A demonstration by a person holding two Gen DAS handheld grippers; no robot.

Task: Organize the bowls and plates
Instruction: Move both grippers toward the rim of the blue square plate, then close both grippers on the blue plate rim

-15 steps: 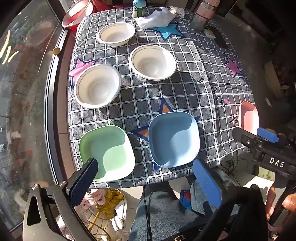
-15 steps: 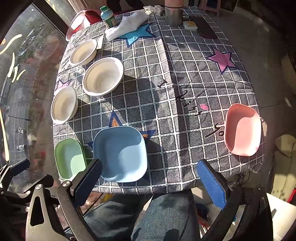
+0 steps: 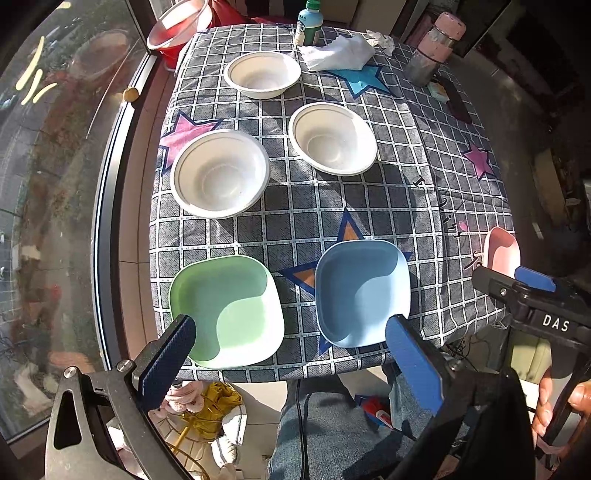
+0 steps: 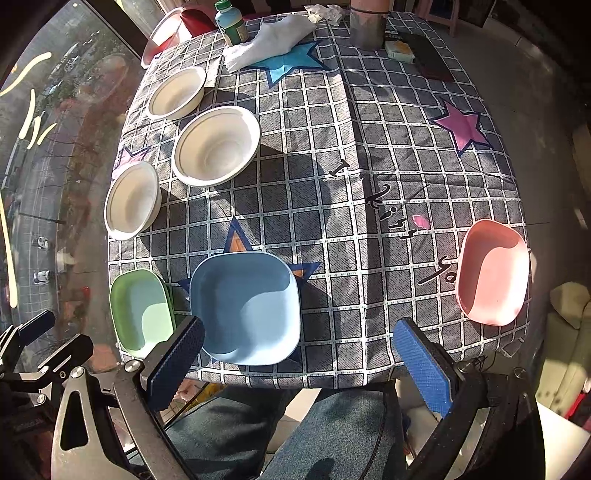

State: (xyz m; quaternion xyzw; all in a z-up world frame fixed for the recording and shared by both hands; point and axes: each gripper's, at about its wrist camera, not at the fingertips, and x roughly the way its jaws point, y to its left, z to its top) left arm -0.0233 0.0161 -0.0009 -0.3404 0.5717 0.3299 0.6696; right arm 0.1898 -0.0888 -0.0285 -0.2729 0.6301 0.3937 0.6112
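Observation:
Three square plates lie along the table's near edge: a green plate [image 3: 225, 310] [image 4: 142, 308], a blue plate [image 3: 362, 291] [image 4: 245, 306] and a pink plate [image 4: 493, 271] [image 3: 500, 253] at the right. Three white bowls stand apart behind them: near left bowl [image 3: 219, 173] [image 4: 133, 199], middle bowl [image 3: 332, 138] [image 4: 216, 144], far bowl [image 3: 262, 74] [image 4: 177, 92]. My left gripper [image 3: 291, 336] is open and empty above the near edge, between the green and blue plates. My right gripper [image 4: 299, 343] is open and empty, just right of the blue plate.
The checked tablecloth [image 4: 369, 166] carries a white cloth [image 3: 340, 53], a green-capped bottle [image 3: 309, 22], a pink-capped flask [image 3: 434, 48] and a dark phone [image 4: 428, 55] at the back. A red basin [image 3: 177, 26] stands off the far left corner. A window runs along the left.
Both grippers have moved a little forward toward the table; the plates and bowls have not moved.

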